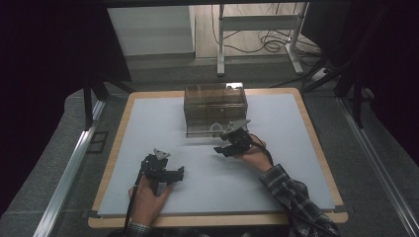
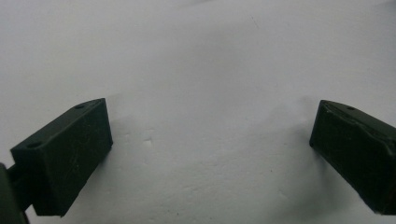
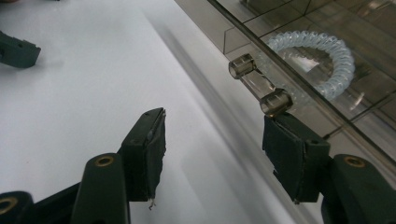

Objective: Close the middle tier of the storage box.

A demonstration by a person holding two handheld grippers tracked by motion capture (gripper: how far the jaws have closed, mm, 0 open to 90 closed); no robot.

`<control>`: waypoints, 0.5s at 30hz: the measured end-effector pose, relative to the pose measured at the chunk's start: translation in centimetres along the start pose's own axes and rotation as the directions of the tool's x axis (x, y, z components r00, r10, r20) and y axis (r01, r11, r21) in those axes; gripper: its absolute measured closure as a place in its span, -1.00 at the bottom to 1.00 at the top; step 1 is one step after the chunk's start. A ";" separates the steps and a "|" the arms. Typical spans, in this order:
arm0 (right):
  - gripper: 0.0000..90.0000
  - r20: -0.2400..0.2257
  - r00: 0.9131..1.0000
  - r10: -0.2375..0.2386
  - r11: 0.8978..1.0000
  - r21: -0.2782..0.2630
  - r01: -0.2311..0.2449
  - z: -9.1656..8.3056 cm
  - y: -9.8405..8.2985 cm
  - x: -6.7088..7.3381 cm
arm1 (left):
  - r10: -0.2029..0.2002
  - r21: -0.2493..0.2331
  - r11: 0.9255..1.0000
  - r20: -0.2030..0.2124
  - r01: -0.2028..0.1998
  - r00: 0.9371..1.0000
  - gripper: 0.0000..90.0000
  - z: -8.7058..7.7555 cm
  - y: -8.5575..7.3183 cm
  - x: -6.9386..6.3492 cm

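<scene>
A smoky see-through drawer box (image 1: 215, 104) stands at the back middle of the white mat (image 1: 291, 163). Its low drawer front carries a clear bar handle (image 3: 258, 84), and a pale coiled ring (image 3: 312, 59) lies behind the front. My right gripper (image 1: 221, 149) (image 3: 219, 149) is open just in front of that drawer, nothing between its jaws, and its right jaw tip sits right below one end of the handle. My left gripper (image 1: 179, 172) (image 2: 210, 140) rests low over bare mat nearer the front, jaws wide open and empty.
The wooden table edge (image 1: 118, 143) frames the mat. A dark floor, a metal rail (image 1: 69, 168) and a white table's legs with cables (image 1: 267, 42) lie beyond. My left gripper (image 3: 16, 50) shows far off in the right gripper view.
</scene>
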State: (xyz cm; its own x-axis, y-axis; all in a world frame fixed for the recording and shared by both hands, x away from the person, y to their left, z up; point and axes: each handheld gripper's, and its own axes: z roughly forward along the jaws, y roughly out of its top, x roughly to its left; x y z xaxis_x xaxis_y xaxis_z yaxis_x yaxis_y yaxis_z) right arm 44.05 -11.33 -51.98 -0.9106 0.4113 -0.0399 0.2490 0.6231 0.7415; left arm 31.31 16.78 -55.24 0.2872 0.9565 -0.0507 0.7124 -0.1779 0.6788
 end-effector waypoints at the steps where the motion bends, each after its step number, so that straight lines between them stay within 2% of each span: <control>1: -0.14 0.001 1.000 0.000 1.000 -0.003 0.000 0.0 0.0 0.0 | 0.000 0.000 1.000 0.000 0.000 1.000 -1.00 0.0 0.0 0.0; 15: -0.14 0.021 1.000 -0.002 1.000 -0.007 0.002 -0.1 0.8 -0.5 | 0.000 0.000 1.000 0.000 0.000 1.000 -1.00 0.0 0.0 0.0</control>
State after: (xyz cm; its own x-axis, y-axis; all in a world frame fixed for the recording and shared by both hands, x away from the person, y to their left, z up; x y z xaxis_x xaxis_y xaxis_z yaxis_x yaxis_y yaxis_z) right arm 44.69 -11.09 -51.34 -0.9040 0.4239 -0.0558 0.2445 0.6197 0.7458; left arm 31.31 16.78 -55.24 0.2873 0.9565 -0.0507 0.7124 -0.1780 0.6788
